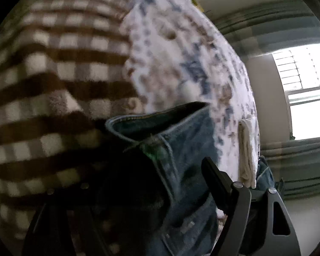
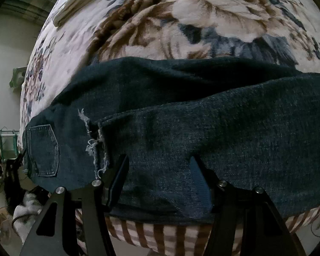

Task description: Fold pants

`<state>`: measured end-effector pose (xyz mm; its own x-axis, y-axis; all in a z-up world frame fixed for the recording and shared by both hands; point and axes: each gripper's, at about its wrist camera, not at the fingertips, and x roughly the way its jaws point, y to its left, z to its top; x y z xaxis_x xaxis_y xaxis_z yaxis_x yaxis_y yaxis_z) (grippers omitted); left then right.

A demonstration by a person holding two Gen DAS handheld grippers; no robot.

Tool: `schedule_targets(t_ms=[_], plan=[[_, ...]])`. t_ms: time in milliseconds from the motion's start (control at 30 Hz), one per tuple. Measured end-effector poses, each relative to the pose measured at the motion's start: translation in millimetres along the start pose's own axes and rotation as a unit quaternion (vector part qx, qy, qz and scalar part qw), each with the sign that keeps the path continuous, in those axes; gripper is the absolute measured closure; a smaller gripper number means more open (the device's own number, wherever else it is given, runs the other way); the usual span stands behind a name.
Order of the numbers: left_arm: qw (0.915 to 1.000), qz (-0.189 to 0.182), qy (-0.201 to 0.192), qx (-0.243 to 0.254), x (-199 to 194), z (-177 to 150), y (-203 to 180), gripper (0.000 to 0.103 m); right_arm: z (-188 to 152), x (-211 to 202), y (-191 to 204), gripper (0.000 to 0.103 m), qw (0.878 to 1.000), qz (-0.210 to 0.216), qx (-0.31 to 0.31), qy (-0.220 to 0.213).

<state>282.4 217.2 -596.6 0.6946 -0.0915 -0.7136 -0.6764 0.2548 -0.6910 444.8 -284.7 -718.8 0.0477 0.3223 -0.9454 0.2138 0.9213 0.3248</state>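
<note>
Denim jeans [image 2: 181,128] lie across a bed, on a flowered blanket [image 2: 181,21], with the near edge hanging over a brown checked blanket [image 2: 160,236]. One leg is already laid over the rest, its frayed hem [image 2: 93,145] ending near the back pocket [image 2: 44,149], so the fold looks to be partly done.

The right gripper [image 2: 159,183] points steeply down at the near edge of the folded leg. Its jaws stand about halfway apart with denim between them, probably to pin or pinch the layers so they stay lined up. Whether the pads actually press the cloth I cannot tell.

The left gripper [image 1: 170,192] works at the other end, by the waistband [image 1: 151,121], which stands up off the bed. Only one finger [image 1: 217,183] shows clearly; the other side is lost in shadow under the cloth. The jaws are fairly wide, and denim lies between them, likely so the thick waistband can be lifted and carried over. A firm hold cannot be confirmed in this blurred view.
</note>
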Motion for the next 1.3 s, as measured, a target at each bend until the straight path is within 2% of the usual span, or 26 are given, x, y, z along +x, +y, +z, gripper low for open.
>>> schedule_targets(t_ms=[67,100,133,167,267,367,433,500,633,700,800,1000,1067,1133,1167,1233,1300], plan=[[1.0000,-0.003,-0.003,-0.005,-1,2,-2,0.028,0,-1,0,0.041,1.000,0.001,0.000,0.000],[0.9999,0.004,-0.009,0.013,-6,-1,-9,0.033,-1,-2,-1,0.041,1.000,0.002,-0.002,-0.001],[0.9993,0.009,-0.016,0.034,-11,-5,-16,0.059,-1,-2,-1,0.041,1.000,0.002,-0.004,-0.003],[0.9975,0.005,-0.022,0.067,-19,-11,-27,0.079,-2,-2,-1,0.041,1.000,0.003,-0.007,-0.004],[0.9864,0.016,-0.042,0.158,-31,-24,-63,0.079,-4,-4,-2,0.041,1.000,0.004,-0.010,-0.008],[0.9810,0.002,-0.044,0.189,-35,-29,-85,0.080,-4,-9,-6,0.041,1.000,0.006,-0.002,-0.011],[0.9744,-0.016,-0.045,0.220,-44,-38,-106,0.081,-5,-15,-11,0.041,1.000,0.004,0.006,-0.015],[0.9594,-0.038,-0.040,0.277,-60,-59,-135,0.081,-5,-27,-22,0.041,0.999,0.007,0.020,-0.024],[0.9182,-0.080,-0.010,0.388,-91,-129,-184,0.082,-8,-54,-51,0.041,0.998,0.010,0.051,-0.043],[0.8914,-0.092,0.024,0.443,-94,-176,-204,0.082,-10,-70,-69,0.041,0.996,0.002,0.068,-0.055],[0.8611,-0.098,0.071,0.494,-84,-240,-215,0.082,-13,-87,-95,0.041,0.994,-0.012,0.084,-0.068],[0.8189,-0.077,0.161,0.546,-38,-339,-207,0.083,-23,-108,-158,0.041,0.989,-0.060,0.115,-0.076],[0.8009,-0.059,0.185,0.566,-24,-367,-201,0.083,-26,-107,-178,0.041,0.986,-0.077,0.130,-0.066],[0.7834,-0.041,0.215,0.582,-10,-393,-192,0.083,-29,-105,-199,0.039,0.984,-0.071,0.153,-0.058],[0.7741,-0.028,0.228,0.590,-2,-404,-187,0.083,-30,-105,-208,0.032,0.983,-0.062,0.162,-0.056],[0.7584,-0.002,0.249,0.602,8,-419,-176,0.082,-30,-105,-223,0.029,0.982,-0.051,0.174,-0.054],[0.7597,0.013,0.256,0.598,11,-419,-174,0.081,-27,-108,-233,0.026,0.982,-0.039,0.178,-0.054]])
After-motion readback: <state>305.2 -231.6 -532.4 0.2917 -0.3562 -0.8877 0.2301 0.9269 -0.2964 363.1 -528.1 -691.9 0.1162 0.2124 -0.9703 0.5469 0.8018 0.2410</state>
